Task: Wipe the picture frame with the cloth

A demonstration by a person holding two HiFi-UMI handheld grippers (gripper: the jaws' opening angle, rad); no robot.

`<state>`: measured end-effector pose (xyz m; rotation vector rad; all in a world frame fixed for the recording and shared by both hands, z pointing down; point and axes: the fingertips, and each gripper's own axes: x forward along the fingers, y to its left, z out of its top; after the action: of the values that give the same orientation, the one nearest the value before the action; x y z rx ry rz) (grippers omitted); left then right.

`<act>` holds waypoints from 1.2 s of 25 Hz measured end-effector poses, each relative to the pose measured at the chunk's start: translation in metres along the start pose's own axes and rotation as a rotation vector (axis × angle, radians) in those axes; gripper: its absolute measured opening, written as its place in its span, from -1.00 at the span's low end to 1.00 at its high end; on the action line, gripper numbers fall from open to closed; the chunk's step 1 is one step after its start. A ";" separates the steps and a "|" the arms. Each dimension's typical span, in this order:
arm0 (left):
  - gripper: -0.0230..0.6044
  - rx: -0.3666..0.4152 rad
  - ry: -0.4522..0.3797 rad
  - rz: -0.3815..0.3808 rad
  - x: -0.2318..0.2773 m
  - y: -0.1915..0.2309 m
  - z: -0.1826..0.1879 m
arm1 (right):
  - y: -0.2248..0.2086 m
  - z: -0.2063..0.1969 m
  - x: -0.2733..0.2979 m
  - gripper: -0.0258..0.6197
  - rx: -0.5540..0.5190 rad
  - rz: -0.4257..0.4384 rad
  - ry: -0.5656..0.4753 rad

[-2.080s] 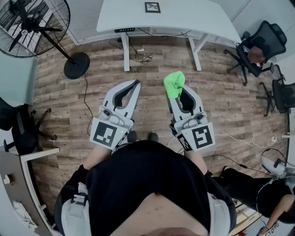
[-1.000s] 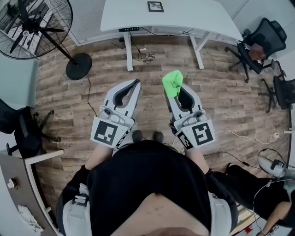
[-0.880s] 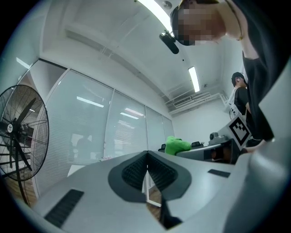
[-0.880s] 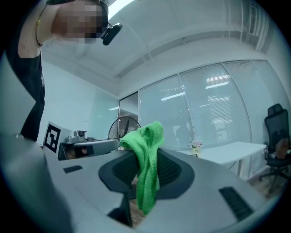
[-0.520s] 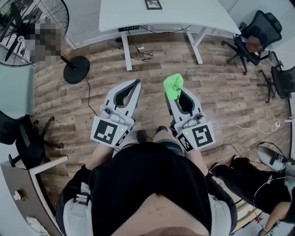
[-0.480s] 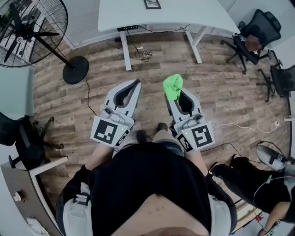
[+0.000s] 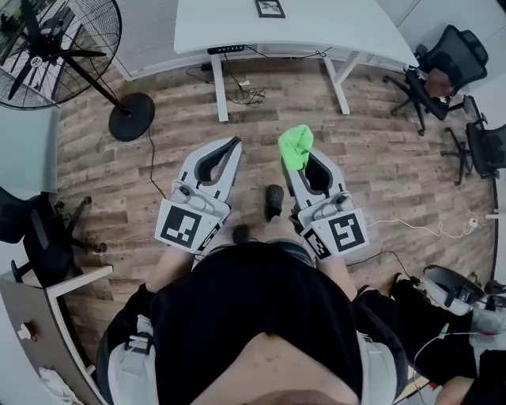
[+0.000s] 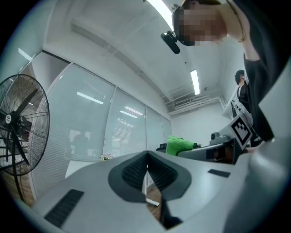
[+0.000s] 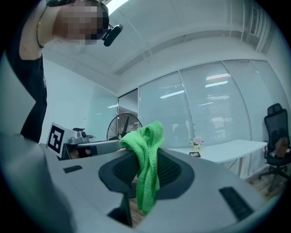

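Picture frame (image 7: 270, 8): a small dark-edged frame on the white desk (image 7: 340, 32), at twelve o'clock in the head view and well apart from both grippers. The views do not show whether it lies flat or leans.
Cloth (image 7: 296, 146): bright green, bunched over the tips of the right gripper at about one o'clock from the person's body, with one tail hanging down between the jaws.
Right gripper (image 9: 146, 179): jaws pinching the cloth near its middle fold.
Left gripper (image 8: 146, 157): jaws pressed together with nothing between them, held beside the right gripper at about eleven o'clock.
Stage: wiping has not begun, and the desk has yet to be reached.
How the cloth handles: probably light, soft and limp, so the loose tail will drag and fold.
How the frame handles: likely light and stiff with a breakable face, and apt to skate on the smooth desktop under a wipe.
Where to hold: the left gripper would best take or brace the frame by its outer border, never the face.
Surroundings: a standing fan (image 7: 51, 47) at ten o'clock and office chairs (image 7: 451, 67) at two o'clock.
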<state>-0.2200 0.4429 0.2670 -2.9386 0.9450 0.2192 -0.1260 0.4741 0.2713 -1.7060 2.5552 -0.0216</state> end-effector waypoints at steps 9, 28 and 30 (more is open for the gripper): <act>-0.89 0.023 -0.023 0.017 0.051 0.014 0.007 | -0.047 0.006 0.029 -0.61 0.000 0.022 -0.013; -0.89 0.059 -0.067 0.057 0.214 0.051 -0.003 | -0.192 0.027 0.113 -0.61 -0.012 0.089 -0.067; -0.89 0.060 -0.073 0.070 0.229 0.054 -0.005 | -0.204 0.029 0.121 -0.61 -0.014 0.102 -0.070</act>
<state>-0.0669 0.2668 0.2380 -2.8254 1.0259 0.2941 0.0181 0.2852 0.2465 -1.5501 2.5931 0.0599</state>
